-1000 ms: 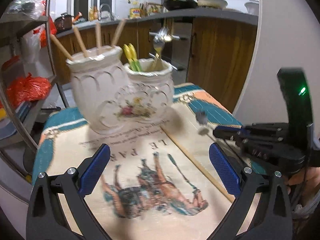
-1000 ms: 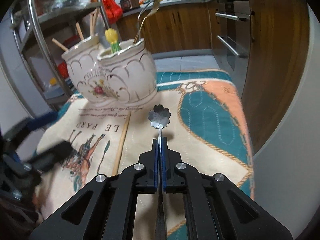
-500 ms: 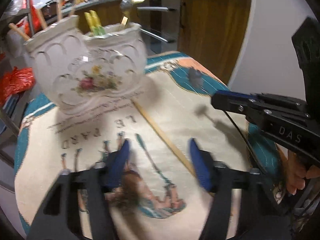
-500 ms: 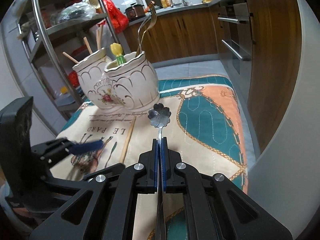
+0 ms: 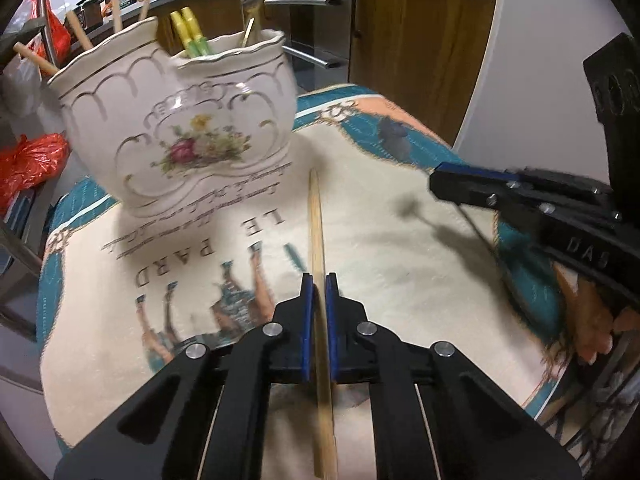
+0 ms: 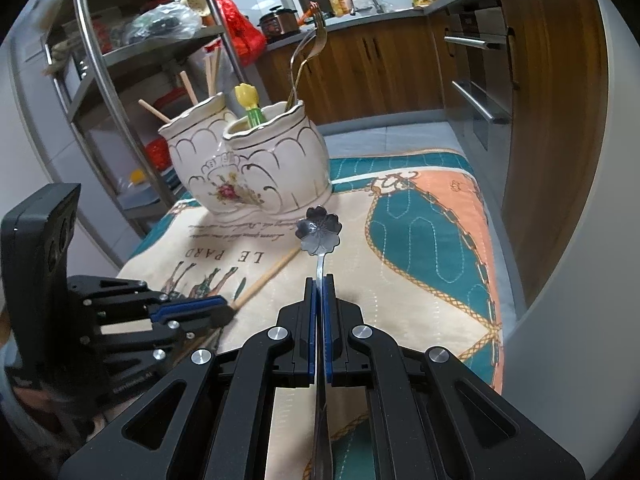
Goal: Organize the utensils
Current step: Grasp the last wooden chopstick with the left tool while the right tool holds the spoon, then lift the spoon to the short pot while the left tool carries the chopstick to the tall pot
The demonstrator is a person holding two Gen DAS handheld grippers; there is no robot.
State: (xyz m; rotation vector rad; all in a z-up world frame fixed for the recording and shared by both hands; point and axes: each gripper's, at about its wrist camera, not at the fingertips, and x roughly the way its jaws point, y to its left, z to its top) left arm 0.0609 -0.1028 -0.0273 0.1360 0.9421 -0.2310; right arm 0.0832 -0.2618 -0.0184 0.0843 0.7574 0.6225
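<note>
A single wooden chopstick (image 5: 317,232) lies on the printed cloth, and my left gripper (image 5: 319,280) is shut on it near its middle. The same chopstick (image 6: 267,276) and left gripper (image 6: 224,309) show in the right wrist view. My right gripper (image 6: 319,280) is shut on the handle of a small metal spoon with a flower-shaped bowl (image 6: 319,230), held above the cloth. The white double ceramic holder (image 5: 176,120), also (image 6: 256,164), stands at the back, with wooden sticks in its left pot and yellow-green handles, a fork and a spoon in its right pot.
The printed cloth (image 6: 420,240) covers the small table, whose right edge drops off near wooden cabinets (image 6: 540,100). A metal shelf rack (image 6: 120,60) with bags stands at the left behind the holder. The right gripper (image 5: 520,200) reaches in from the right in the left wrist view.
My left gripper came down over the chopstick and went from wide open to shut on it. The right gripper kept its hold on the spoon and barely moved.
</note>
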